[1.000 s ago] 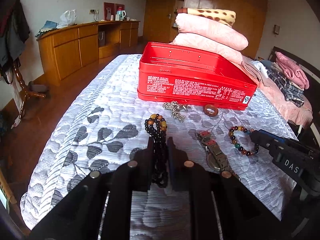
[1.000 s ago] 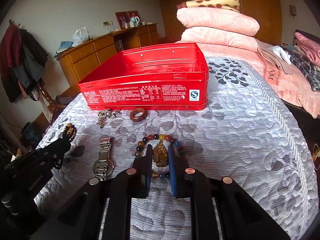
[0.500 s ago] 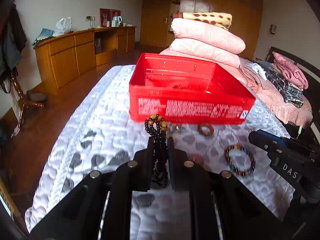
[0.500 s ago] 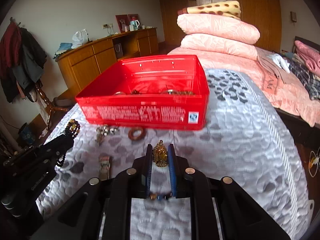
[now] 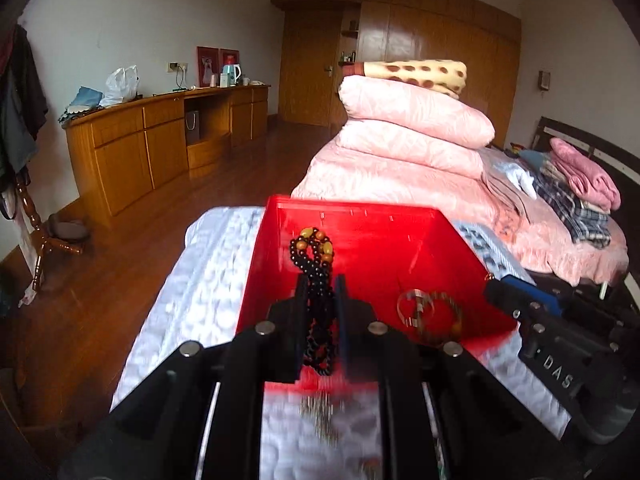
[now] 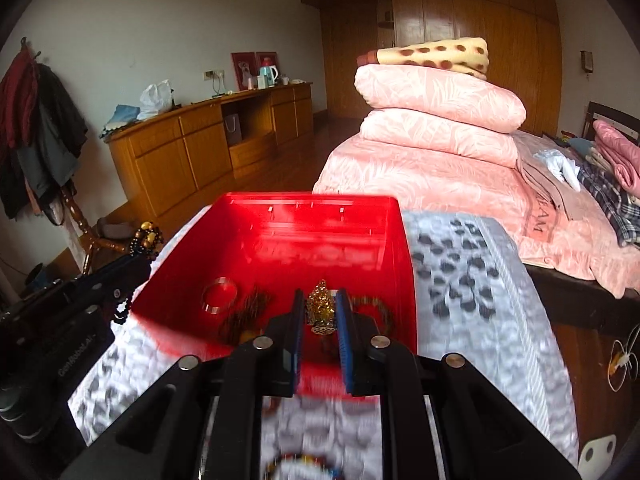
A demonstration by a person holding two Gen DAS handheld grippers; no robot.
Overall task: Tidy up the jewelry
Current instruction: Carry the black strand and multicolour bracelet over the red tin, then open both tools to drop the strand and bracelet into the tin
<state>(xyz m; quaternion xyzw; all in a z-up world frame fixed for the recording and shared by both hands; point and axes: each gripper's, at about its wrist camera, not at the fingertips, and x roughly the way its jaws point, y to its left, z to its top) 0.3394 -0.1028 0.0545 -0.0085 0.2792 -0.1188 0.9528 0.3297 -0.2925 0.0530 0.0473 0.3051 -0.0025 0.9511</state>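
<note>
Left wrist view: the bed point(image 5: 208, 280) with its white quilt runs forward, wood floor point(image 5: 120, 280) open to its left and stacked pink pillows point(image 5: 412, 128) beyond. The red box point(image 5: 400, 248) sits open on the quilt, its near rim just under both tongs. The left tongs point(image 5: 319, 292) are closed on a black bead necklace point(image 5: 316, 264) that hangs over the box's left part. The right tongs point(image 6: 318, 308) grip a gold pendant point(image 6: 320, 306) above the box's near edge. A metal ring point(image 6: 219, 294) and other blurred pieces lie inside.
</note>
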